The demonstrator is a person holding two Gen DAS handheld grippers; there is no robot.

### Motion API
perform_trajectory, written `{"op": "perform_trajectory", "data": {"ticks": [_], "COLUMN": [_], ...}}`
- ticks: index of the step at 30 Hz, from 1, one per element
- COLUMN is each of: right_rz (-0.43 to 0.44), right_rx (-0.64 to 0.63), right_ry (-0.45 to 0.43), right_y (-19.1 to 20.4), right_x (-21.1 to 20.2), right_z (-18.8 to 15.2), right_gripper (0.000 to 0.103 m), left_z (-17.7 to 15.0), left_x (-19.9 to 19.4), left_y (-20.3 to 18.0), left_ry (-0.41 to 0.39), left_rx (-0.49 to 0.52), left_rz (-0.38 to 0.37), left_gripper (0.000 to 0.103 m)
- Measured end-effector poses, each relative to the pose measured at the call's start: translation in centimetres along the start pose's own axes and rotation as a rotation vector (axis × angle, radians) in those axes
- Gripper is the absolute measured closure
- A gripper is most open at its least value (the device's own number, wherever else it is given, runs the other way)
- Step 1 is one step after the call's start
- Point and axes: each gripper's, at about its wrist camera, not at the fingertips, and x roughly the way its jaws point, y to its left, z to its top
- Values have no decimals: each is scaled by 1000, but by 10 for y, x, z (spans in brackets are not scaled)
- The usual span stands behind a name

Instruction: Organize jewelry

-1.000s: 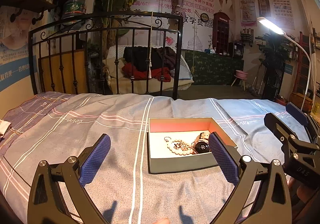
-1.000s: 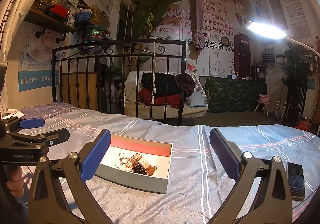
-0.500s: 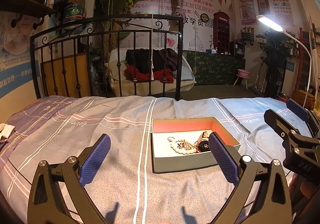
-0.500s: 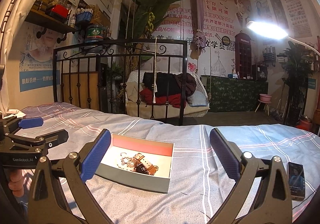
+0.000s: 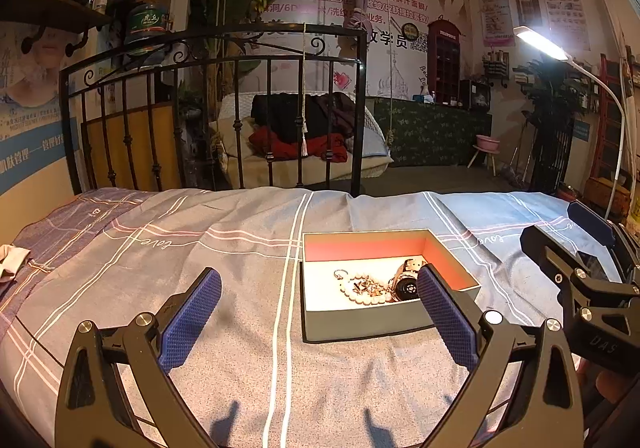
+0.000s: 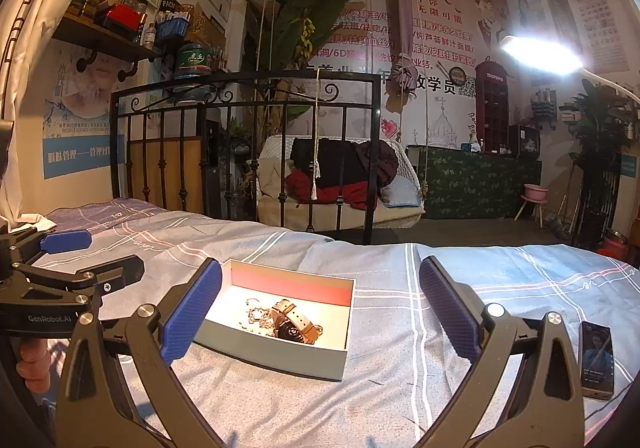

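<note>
A grey box [image 5: 360, 324] with a red inner wall sits on the striped bedsheet; it also shows in the right wrist view [image 6: 276, 358]. Inside lie a pale bead bracelet [image 5: 362, 294], a small ring [image 5: 340, 274] and a watch [image 5: 406, 284] with a brown strap [image 6: 294, 322]. My left gripper [image 5: 318, 322] is open and empty, just short of the box's near left corner. My right gripper [image 6: 320, 316] is open and empty, to the right of the box and above it. Each gripper shows at the edge of the other's view.
A phone [image 6: 596, 362] lies on the sheet at the right. A black iron bed rail [image 5: 216, 59] stands at the bed's far edge. A white cloth [image 5: 12, 260] lies at the far left. A lamp [image 5: 540, 43] shines from the right.
Both views have shifted slightly; the box sits a little further right in the left wrist view. Both grippers stay open and empty.
</note>
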Motion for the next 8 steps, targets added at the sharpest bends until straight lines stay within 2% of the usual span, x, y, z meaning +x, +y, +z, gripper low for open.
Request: {"op": "perform_trajectory", "data": {"ticks": [8], "right_rz": [3], "right_rx": [3], "right_ry": [11], "right_y": [0], "right_x": [1], "right_z": [-2], "right_gripper": [6], "left_z": [0], "left_x": [3], "left_y": [1], "left_ry": [20], "left_rx": [-1], "left_rz": [-6], "left_gripper": [7]}}
